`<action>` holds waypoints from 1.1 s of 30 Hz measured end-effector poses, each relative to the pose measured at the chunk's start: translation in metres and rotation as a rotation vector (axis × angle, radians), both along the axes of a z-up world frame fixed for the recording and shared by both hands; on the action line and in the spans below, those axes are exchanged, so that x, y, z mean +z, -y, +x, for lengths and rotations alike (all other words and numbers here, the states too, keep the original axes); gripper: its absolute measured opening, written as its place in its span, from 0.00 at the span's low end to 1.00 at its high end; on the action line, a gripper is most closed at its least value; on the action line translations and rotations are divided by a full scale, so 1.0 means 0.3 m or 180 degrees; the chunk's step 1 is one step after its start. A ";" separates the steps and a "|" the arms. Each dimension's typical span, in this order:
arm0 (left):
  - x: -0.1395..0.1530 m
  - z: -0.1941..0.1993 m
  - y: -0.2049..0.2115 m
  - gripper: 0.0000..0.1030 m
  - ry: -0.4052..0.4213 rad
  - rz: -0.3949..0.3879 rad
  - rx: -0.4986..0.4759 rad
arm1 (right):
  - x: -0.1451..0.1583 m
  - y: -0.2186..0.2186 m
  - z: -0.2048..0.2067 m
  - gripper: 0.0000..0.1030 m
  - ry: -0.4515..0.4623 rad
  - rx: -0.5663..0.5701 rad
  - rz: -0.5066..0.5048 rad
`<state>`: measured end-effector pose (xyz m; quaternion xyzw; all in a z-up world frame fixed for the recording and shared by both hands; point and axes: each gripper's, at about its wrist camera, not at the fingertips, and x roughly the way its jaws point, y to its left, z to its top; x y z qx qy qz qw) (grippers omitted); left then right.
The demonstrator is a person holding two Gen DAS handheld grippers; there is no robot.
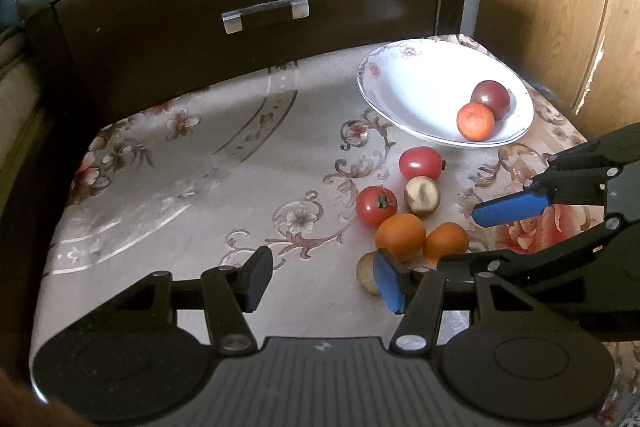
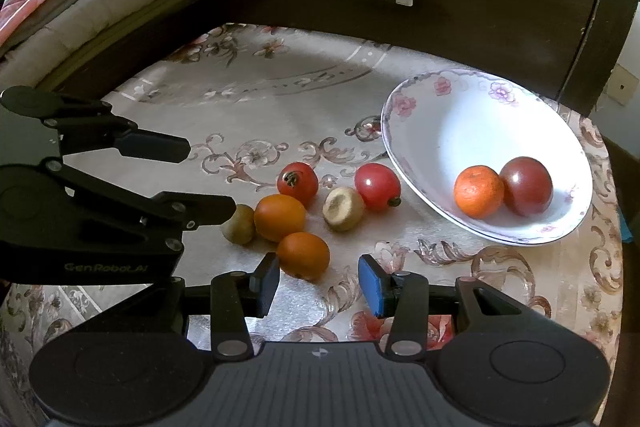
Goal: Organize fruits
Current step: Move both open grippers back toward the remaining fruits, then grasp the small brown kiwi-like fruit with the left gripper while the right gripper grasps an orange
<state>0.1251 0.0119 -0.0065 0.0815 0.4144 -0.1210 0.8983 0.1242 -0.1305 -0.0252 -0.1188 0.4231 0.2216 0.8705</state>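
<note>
The white plate (image 2: 416, 131) sits at the table's far right corner, against the dark drawer front (image 2: 400, 39), and already holds an orange (image 2: 478, 191) and a dark plum (image 2: 526, 185) — evidently the collecting spot. Six loose fruits cluster just left of its rim on the floral tablecloth (image 2: 280, 95). The right gripper (image 2: 318, 285) hovers with jaws apart and empty, nearest the closest orange (image 2: 303, 255), probably its next pick. The left gripper (image 1: 320, 279) is also open, holding nothing, beside the small greenish fruit (image 2: 240, 225).

The left claw's finger (image 1: 390, 281) hides most of the brownish fruit (image 1: 366, 277), kind unclear
</note>
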 end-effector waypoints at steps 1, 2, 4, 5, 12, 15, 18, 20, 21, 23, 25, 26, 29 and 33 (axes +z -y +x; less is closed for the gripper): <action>-0.001 0.001 -0.001 0.61 -0.0006 0.0002 0.0001 | -0.002 -0.003 0.001 0.36 -0.0002 0.0004 -0.0001; -0.003 0.000 -0.002 0.61 -0.0015 0.0010 0.0001 | -0.001 -0.005 0.001 0.36 -0.0004 0.0010 -0.0005; -0.007 -0.003 -0.001 0.61 -0.0034 0.0043 -0.0006 | -0.002 -0.010 0.000 0.36 -0.0005 0.0021 -0.0012; -0.009 -0.006 -0.002 0.61 -0.0047 0.0062 -0.0014 | -0.004 -0.013 0.001 0.36 -0.0010 0.0033 -0.0018; -0.021 -0.026 -0.016 0.62 -0.0150 0.0102 -0.0098 | -0.022 -0.032 0.007 0.29 -0.0076 0.0162 -0.0036; -0.034 -0.025 -0.018 0.62 -0.0190 0.0078 -0.0115 | -0.030 -0.042 0.009 0.26 -0.0097 0.0198 -0.0047; -0.036 -0.025 -0.009 0.62 -0.0185 0.0056 -0.0162 | -0.030 -0.050 0.009 0.25 -0.0091 0.0205 -0.0059; -0.040 -0.023 -0.003 0.62 -0.0186 0.0046 -0.0204 | -0.028 -0.046 0.009 0.22 -0.0102 0.0206 -0.0049; -0.043 -0.020 0.002 0.62 -0.0190 0.0050 -0.0220 | -0.025 -0.043 0.008 0.21 -0.0116 0.0208 -0.0040; -0.051 -0.017 0.010 0.62 -0.0206 0.0050 -0.0259 | -0.024 -0.037 0.003 0.21 -0.0114 0.0210 -0.0060; -0.057 -0.016 0.021 0.62 -0.0209 0.0041 -0.0310 | -0.024 -0.028 0.000 0.20 -0.0111 0.0211 -0.0070; -0.061 -0.015 0.029 0.62 -0.0207 0.0044 -0.0336 | -0.022 -0.024 -0.001 0.20 -0.0116 0.0208 -0.0075; -0.071 -0.005 0.049 0.62 -0.0188 0.0049 -0.0370 | -0.012 -0.001 -0.005 0.20 -0.0113 0.0149 -0.0065; -0.077 0.007 0.070 0.62 -0.0157 0.0031 -0.0376 | -0.013 0.038 -0.003 0.20 -0.0121 0.0046 -0.0047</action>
